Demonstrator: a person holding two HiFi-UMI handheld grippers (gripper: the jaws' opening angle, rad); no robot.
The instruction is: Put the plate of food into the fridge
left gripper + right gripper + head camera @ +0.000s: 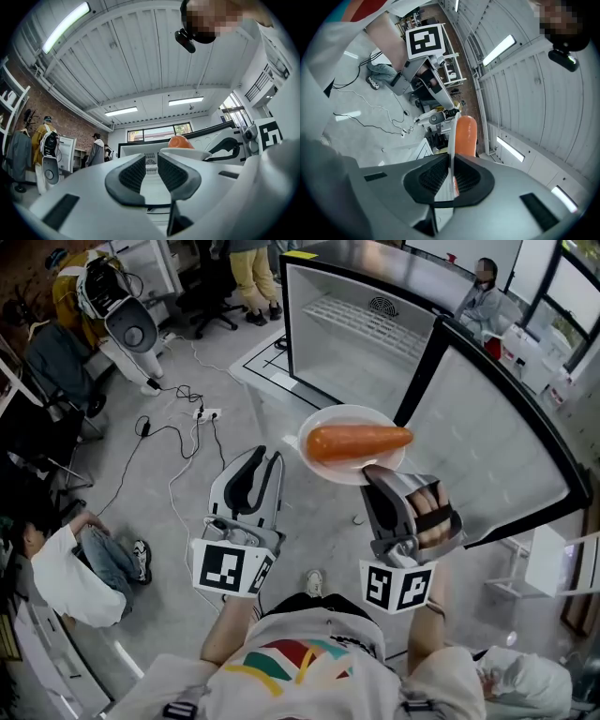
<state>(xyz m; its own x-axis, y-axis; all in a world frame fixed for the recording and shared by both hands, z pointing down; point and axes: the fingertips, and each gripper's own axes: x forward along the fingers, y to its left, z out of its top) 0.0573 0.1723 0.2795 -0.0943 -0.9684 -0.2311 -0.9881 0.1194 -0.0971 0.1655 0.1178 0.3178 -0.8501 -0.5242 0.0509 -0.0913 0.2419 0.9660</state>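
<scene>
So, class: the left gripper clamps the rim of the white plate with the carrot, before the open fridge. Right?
Wrong gripper: the right gripper clamps the rim of the plate, as the right gripper view shows; the left gripper is empty. The carrot and open fridge stand as stated.

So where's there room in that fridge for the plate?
The fridge looks bare inside: open space between its black frame and the grille at the back, with the open door alongside. The crowded spot is the plate, filled by the carrot and pinched by the right tongs.
</scene>
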